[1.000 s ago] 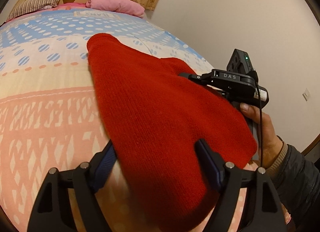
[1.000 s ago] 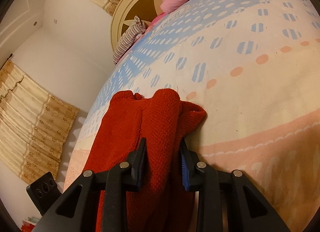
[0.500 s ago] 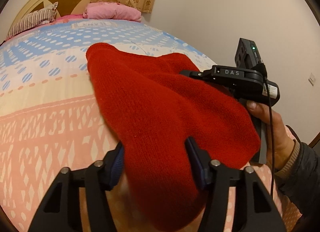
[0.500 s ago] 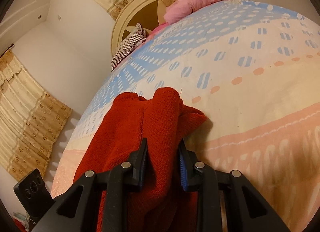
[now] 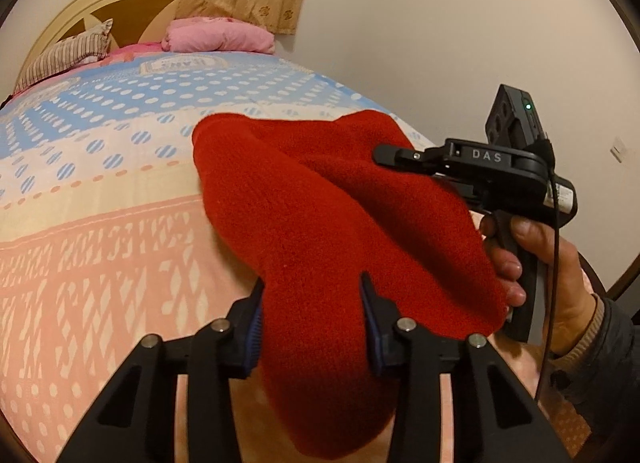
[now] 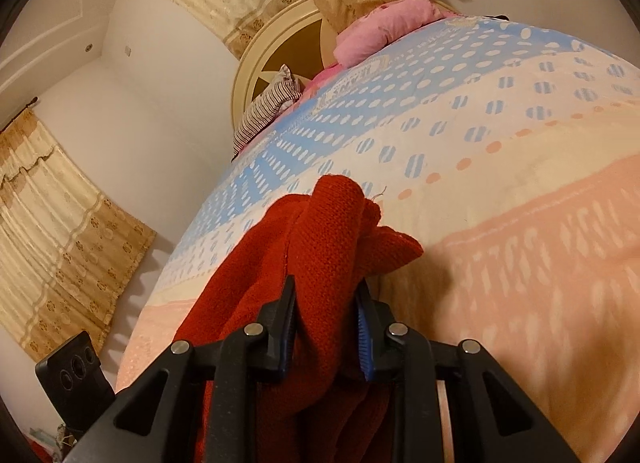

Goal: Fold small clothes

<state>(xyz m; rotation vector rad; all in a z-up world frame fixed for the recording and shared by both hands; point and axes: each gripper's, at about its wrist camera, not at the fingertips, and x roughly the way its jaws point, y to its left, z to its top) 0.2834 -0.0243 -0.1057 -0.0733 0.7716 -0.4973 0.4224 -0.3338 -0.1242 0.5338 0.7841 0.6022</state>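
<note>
Knitwear comes first: the red knitted garment (image 5: 320, 223) hangs bunched over the patterned bedspread (image 5: 100, 231), caught at its near edges by both tools. Our left gripper (image 5: 312, 315) has just been closing, and its blue pads now press a thick fold of the red knit. Our right gripper (image 6: 326, 307) stands narrow, clamped on another bunched fold. We judge the step as lifting the piece to spread it; next we must draw the two holds apart and lay it flat on the bed. The right tool's body reads "DAS" (image 5: 486, 155). Lettering printed on the bedspread near the pink pillow (image 5: 216, 37) is too blurred to read.
</note>
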